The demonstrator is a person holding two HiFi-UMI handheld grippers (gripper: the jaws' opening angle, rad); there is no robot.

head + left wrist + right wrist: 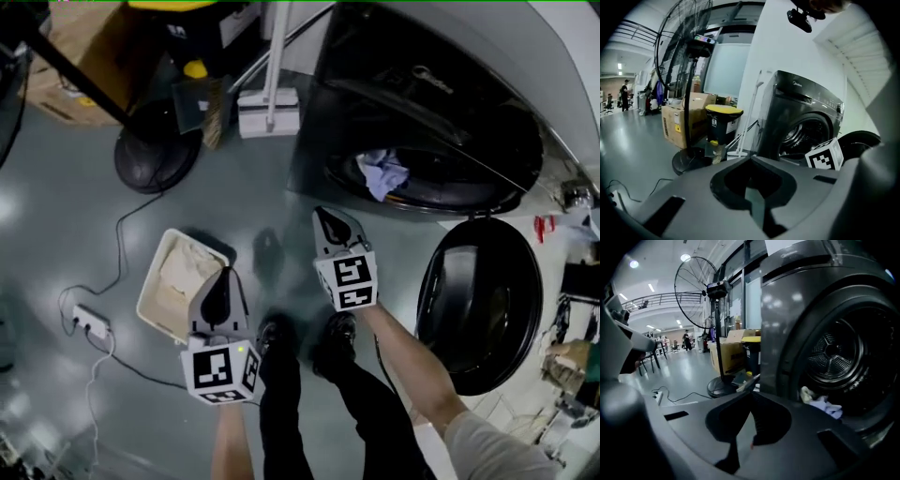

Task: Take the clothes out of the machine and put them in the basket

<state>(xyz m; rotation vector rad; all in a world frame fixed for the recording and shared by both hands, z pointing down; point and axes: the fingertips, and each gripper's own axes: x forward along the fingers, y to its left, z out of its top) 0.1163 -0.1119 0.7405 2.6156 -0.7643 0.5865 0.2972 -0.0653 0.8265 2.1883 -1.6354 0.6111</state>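
Grey floor (56,234) is lying between the basket (153,277) and the open machine (422,84), clothes (382,173) sitting at its mouth. Left gripper (223,277) and right gripper (328,218) are hovering closed, empty; fetching is calling for reaching in, jaws opening.

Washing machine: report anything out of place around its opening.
A pale blue cloth hangs over the lip of the washing machine, partly out of the drum, with the door open. Nothing else looks odd.
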